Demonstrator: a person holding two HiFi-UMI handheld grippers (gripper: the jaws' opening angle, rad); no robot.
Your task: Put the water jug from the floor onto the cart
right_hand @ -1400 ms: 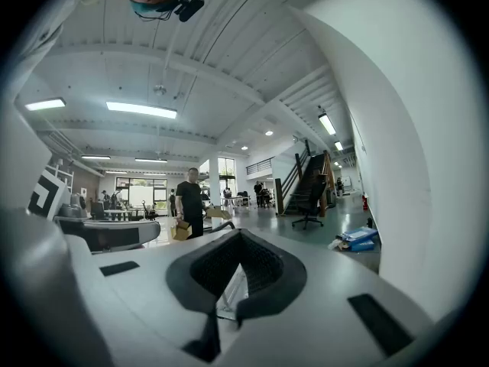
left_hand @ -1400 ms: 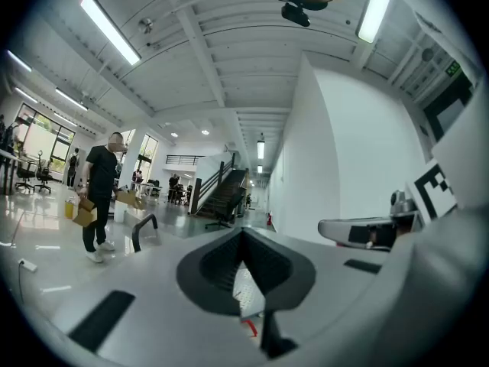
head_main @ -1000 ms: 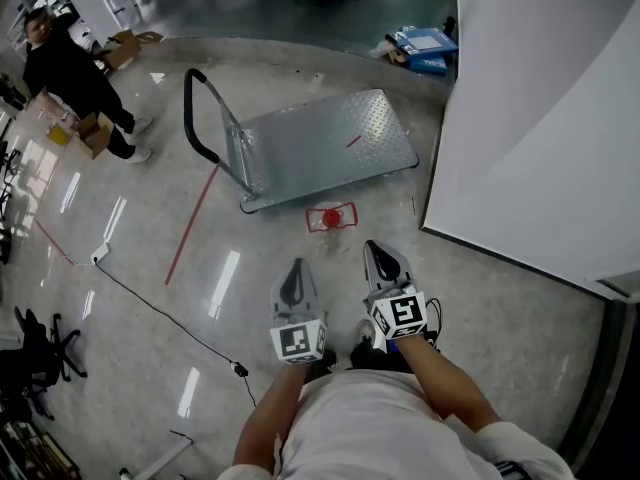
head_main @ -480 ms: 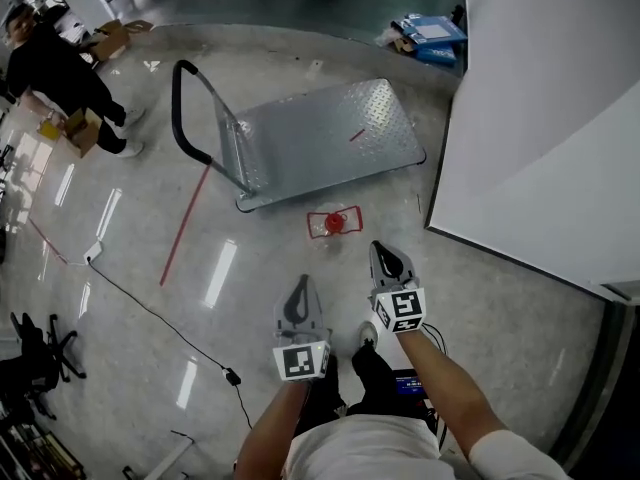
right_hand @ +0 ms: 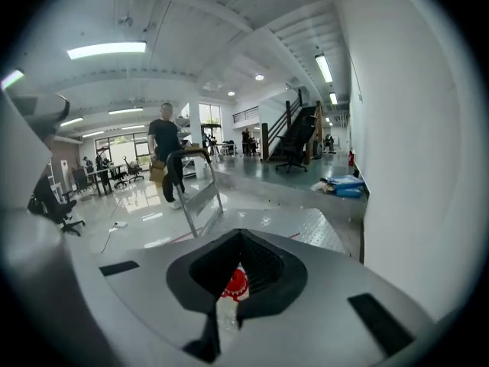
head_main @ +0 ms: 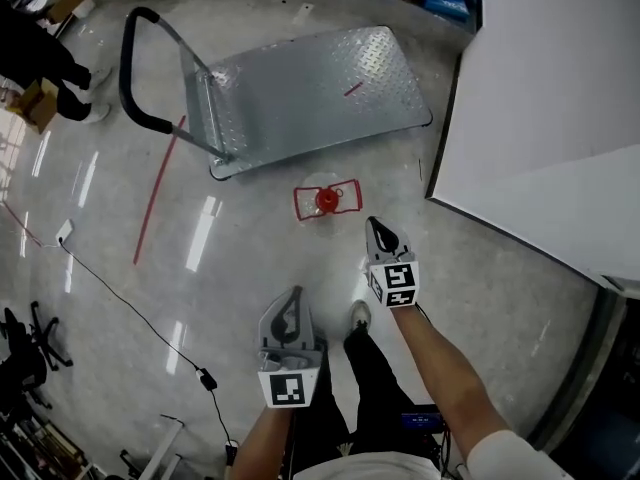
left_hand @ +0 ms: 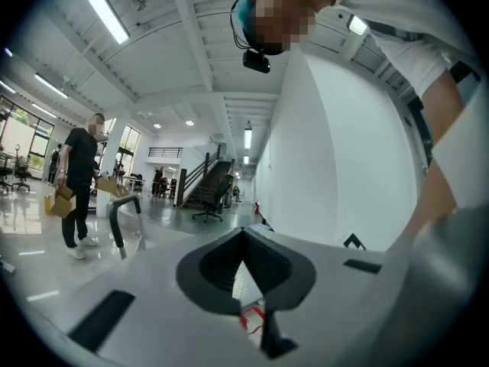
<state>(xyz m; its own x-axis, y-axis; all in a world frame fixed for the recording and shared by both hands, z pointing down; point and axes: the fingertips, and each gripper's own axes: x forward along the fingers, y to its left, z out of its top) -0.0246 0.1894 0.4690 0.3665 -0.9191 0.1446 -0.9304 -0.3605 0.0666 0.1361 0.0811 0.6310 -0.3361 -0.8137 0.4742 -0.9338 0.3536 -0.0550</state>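
Note:
The water jug [head_main: 326, 201], clear with a red cap and red handle frame, stands on the floor just in front of the cart [head_main: 300, 93], a grey steel platform with a black push handle at its left end. My right gripper [head_main: 375, 226] is shut and empty, pointing at the jug from a short way off; the red cap [right_hand: 234, 284] shows in the slit between its jaws in the right gripper view. My left gripper [head_main: 292, 298] hangs further back and to the left, jaws together, holding nothing. The jug's red handle [left_hand: 250, 319] peeps through its slit.
A white partition wall [head_main: 540, 118] runs close along the right. A person [head_main: 40, 48] stands beyond the cart's handle beside a cardboard box [head_main: 35, 103]. A red tape line [head_main: 158, 193] and a black cable [head_main: 130, 308] cross the glossy floor at left. My own legs [head_main: 365, 368] are below.
Both grippers have sunk toward the floor. The right one moved forward, nearer the jug. The left one lags behind. Jug and cart look closer in the head view.

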